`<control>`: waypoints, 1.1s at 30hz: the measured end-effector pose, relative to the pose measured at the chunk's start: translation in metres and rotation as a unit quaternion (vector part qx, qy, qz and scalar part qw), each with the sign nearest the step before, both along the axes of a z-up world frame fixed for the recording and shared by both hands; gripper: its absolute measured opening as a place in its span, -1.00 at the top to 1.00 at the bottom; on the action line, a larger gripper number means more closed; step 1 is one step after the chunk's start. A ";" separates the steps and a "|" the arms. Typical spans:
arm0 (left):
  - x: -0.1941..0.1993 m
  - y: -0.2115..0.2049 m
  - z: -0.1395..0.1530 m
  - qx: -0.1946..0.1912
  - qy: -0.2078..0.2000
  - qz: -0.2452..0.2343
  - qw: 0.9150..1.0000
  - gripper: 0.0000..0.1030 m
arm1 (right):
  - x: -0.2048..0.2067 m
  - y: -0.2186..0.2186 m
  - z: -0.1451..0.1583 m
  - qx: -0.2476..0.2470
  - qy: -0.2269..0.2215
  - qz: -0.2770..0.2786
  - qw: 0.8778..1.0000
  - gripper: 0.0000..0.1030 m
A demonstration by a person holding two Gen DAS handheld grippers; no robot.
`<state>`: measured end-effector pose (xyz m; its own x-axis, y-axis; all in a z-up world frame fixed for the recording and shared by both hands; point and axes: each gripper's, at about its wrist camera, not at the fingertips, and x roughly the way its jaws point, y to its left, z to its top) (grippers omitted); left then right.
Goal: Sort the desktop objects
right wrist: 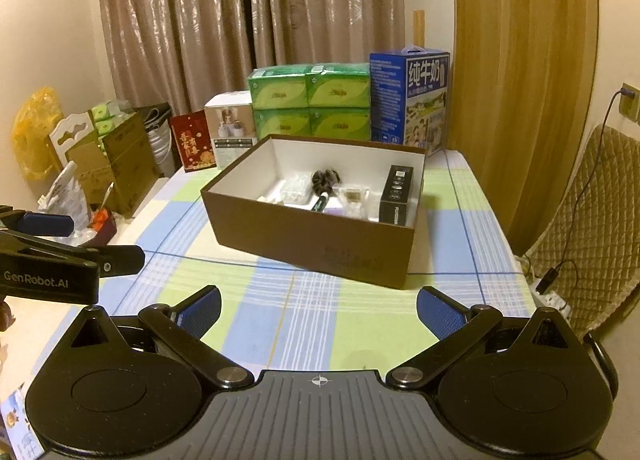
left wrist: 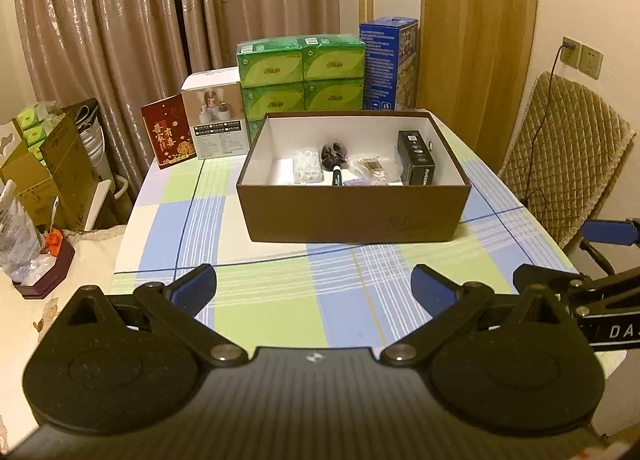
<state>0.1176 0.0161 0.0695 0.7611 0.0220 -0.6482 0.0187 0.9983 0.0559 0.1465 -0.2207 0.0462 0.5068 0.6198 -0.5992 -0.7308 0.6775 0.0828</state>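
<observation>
A brown cardboard box (left wrist: 352,215) with a white inside stands on the checked tablecloth (left wrist: 280,300); it also shows in the right wrist view (right wrist: 316,244). Inside it lie a black carton (left wrist: 416,157), a dark hair tie (left wrist: 335,151), a pen (left wrist: 337,175), a clear packet (left wrist: 307,167) and a bag of cotton swabs (left wrist: 370,169). My left gripper (left wrist: 314,286) is open and empty, low over the cloth in front of the box. My right gripper (right wrist: 318,308) is open and empty, also in front of the box.
Behind the box stand green tissue packs (left wrist: 302,75), a blue milk carton (right wrist: 410,99), a white product box (left wrist: 214,119) and a red packet (left wrist: 168,133). A padded chair (left wrist: 560,151) is on the right. Cardboard boxes (left wrist: 52,171) stand left of the table.
</observation>
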 end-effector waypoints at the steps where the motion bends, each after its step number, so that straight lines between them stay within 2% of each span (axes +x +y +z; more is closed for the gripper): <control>1: -0.002 -0.001 -0.001 0.000 0.001 0.000 1.000 -0.98 | -0.002 -0.001 0.000 0.000 0.000 0.001 1.000 -0.97; 33: -0.046 -0.025 -0.020 0.014 0.031 0.023 0.999 -0.98 | -0.024 -0.034 -0.016 -0.020 0.024 0.018 0.999 -0.97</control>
<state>0.0715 -0.0087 0.0500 0.7179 0.0760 -0.6920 -0.0237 0.9961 0.0848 0.1225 -0.2543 0.0298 0.4553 0.6116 -0.6470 -0.7506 0.6546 0.0905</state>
